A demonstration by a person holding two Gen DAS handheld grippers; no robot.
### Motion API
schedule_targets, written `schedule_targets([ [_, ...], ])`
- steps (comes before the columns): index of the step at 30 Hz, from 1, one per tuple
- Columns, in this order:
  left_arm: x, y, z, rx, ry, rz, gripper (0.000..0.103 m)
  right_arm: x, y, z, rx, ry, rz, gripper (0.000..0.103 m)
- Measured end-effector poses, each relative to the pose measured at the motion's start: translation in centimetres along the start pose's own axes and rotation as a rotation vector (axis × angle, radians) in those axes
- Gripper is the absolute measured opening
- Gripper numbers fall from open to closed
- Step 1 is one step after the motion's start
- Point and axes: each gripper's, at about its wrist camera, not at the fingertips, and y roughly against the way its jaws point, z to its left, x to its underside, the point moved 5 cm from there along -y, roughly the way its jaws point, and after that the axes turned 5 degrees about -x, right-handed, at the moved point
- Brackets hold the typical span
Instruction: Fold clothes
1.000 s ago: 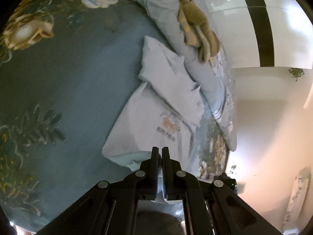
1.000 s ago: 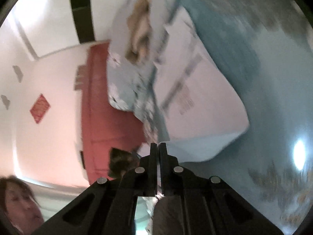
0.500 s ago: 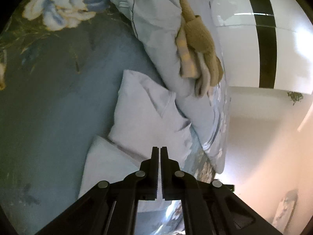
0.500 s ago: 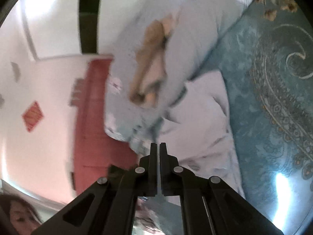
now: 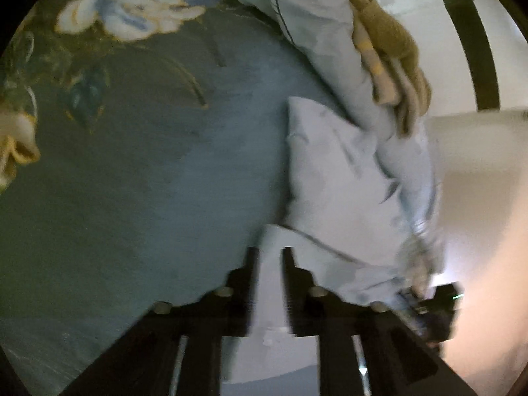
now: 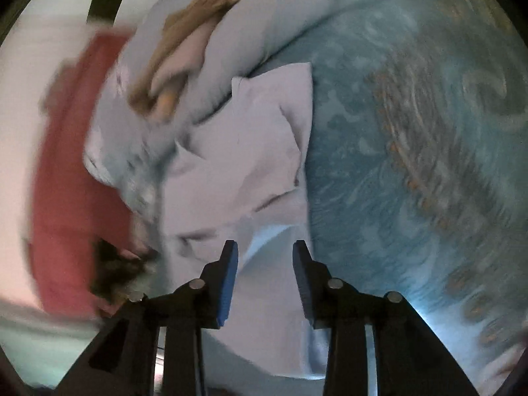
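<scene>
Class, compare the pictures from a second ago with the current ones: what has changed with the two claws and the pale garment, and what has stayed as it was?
Both claws, shut a second ago, now stand open: the left claw and the right claw. The pale shirt, whose lower half was being carried toward the collar, now lies folded over on the bedspread, released. The quilt and the brown plush toy on it have not moved.

pale blue shirt (image 5: 333, 194), folded, lying on bedspread (image 5: 165, 198)
</scene>
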Motion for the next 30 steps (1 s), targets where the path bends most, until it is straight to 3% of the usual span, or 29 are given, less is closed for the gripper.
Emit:
schedule_targets([
  [2, 0.5, -0.8, -0.3, -0.041, -0.061, -0.008, 0.034, 0.1, -0.4, 0.4, 0.109, 0.113, 0.013, 0.036],
  [6, 1.3, -2.9, -1.3, -0.126, -0.159, 0.006, 0.037, 0.6, -2.0, 0.7, 0.225, 0.266, 0.068, 0.036],
  [9, 1.3, -3.6, -1.6, -0.145, -0.2, -0.004, 0.042, 0.1, -2.4, 1.2, 0.247, 0.32, 0.049, 0.036],
  [14, 1.6, -3.9, -1.9, -0.116, -0.206, -0.015, 0.049, -0.7, -3.4, 2.5, 0.263, 0.396, 0.037, 0.036],
  [23, 3.4, -4.5, -2.9, -0.057, -0.233, -0.008, 0.046, -1.2, -5.0, 2.8, 0.264, 0.381, 0.07, 0.036],
  [24, 3.4, -4.5, -2.9, -0.058, -0.233, -0.011, 0.041, -1.2, -4.9, 2.6, 0.255, 0.357, 0.068, 0.035],
  [25, 3.5, -4.5, -3.0, -0.059, -0.234, -0.013, 0.036, -1.3, -5.1, 2.7, 0.25, 0.345, 0.065, 0.028],
  [26, 3.7, -4.4, -3.0, -0.064, -0.235, -0.015, 0.024, -1.3, -5.0, 2.7, 0.245, 0.329, 0.06, 0.015],
  [27, 3.7, -4.3, -3.1, -0.078, -0.239, -0.02, 0.015, -1.2, -4.7, 2.8, 0.235, 0.319, 0.052, 0.009],
  [30, 3.5, -3.4, -3.2, -0.1, -0.241, -0.047, 0.007, -1.0, -3.8, 3.1, 0.204, 0.288, 0.027, 0.004],
])
